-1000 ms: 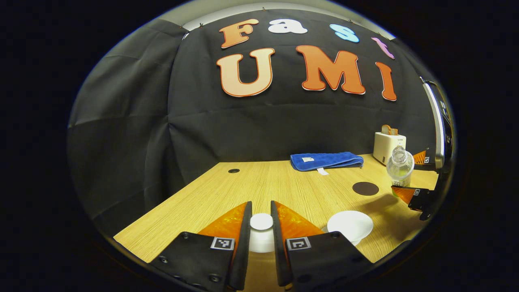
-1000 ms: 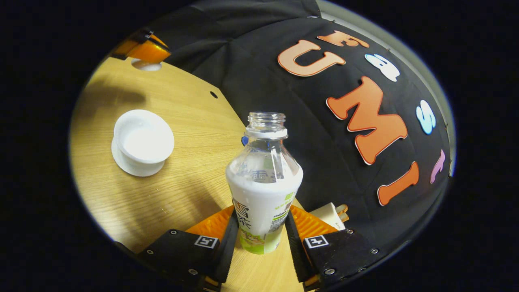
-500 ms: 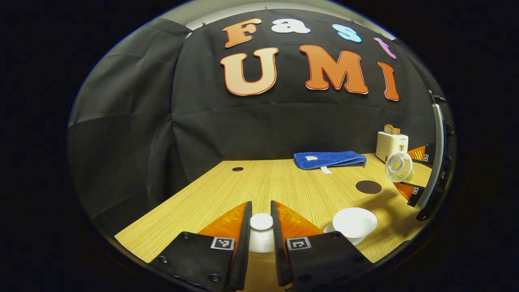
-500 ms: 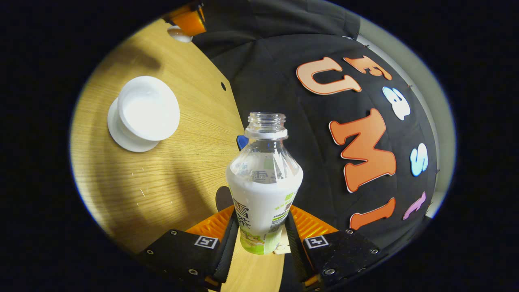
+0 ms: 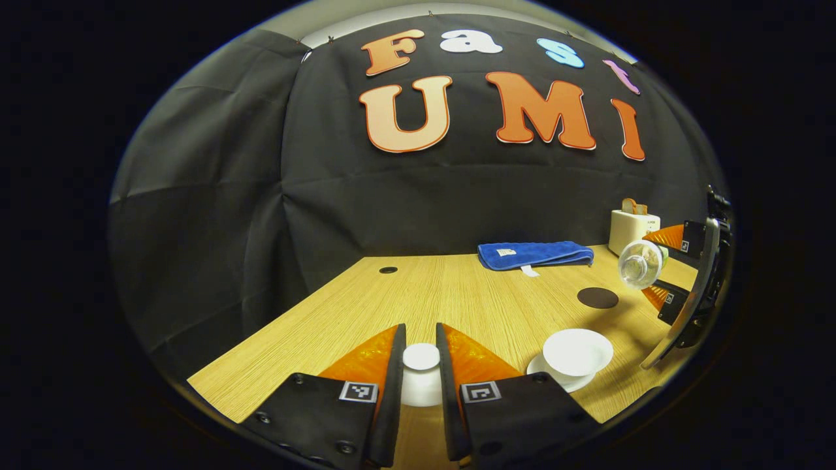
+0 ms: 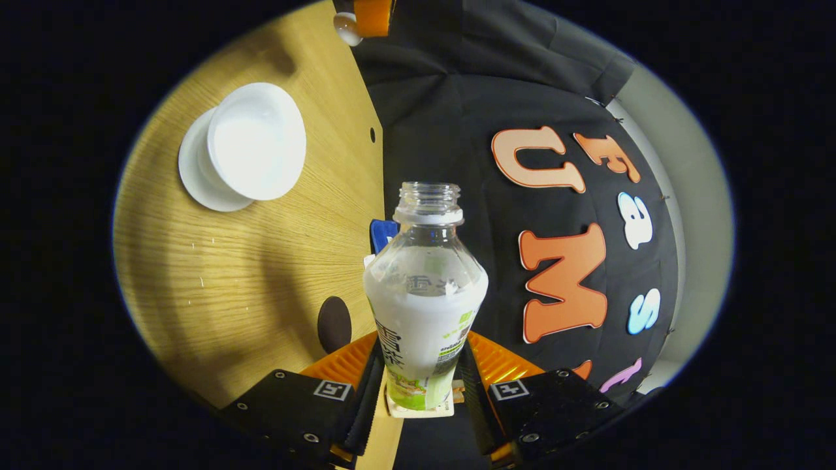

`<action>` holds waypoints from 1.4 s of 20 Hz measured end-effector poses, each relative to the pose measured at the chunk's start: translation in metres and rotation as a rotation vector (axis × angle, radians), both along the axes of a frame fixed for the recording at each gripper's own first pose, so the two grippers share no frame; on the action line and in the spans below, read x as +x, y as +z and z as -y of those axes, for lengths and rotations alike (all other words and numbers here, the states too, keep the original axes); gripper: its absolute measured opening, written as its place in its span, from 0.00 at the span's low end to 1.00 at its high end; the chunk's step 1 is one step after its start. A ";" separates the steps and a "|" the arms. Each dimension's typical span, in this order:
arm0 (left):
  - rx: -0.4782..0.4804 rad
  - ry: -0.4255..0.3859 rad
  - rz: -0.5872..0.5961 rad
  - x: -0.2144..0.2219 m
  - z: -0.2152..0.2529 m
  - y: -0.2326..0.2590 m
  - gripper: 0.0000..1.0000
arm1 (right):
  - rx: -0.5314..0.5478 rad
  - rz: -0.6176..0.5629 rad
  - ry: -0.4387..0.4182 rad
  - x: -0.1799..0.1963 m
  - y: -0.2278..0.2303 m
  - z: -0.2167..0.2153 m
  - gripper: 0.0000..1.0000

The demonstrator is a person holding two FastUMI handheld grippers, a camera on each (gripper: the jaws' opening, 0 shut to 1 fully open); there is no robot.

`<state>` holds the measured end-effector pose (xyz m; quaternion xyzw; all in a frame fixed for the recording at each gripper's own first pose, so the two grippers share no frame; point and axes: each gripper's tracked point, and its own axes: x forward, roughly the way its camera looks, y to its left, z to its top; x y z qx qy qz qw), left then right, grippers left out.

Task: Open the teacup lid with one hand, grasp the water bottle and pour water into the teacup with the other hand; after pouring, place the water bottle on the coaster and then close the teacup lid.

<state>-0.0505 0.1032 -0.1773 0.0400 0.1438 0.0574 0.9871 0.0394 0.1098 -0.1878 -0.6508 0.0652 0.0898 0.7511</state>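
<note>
1. Left gripper: both fingers are pressed against the knob of the white teacup lid, pinching it. The lid sits at the near edge of the wooden table, left of the teacup. Whether it rests on the table or is held just above it cannot be told.

2. Teacup: open, white, standing on its saucer at the near right of the table. In the right gripper view the bowl looks empty, so pouring is judged not yet begun.

3. Coaster: a dark disc, bare, beyond the teacup and apart from it.

4. Right gripper: both fingers clamp the labelled lower body of the uncapped water bottle.

5. Orientation: in the left gripper view the bottle hangs in the air at the far right, beyond the coaster. Its long axis is tipped well over, with the open mouth pointing toward the near left.

6. Recommendation: bring the mouth over the middle of the bowl before tipping further, tilt slowly, and keep the grip firm. The bottle is well apart from the cup, so early flow would spill on the table.
</note>
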 end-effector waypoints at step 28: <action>-0.035 0.024 -0.011 -0.011 -0.016 -0.006 0.33 | -0.297 0.294 0.178 0.025 0.082 -0.020 0.63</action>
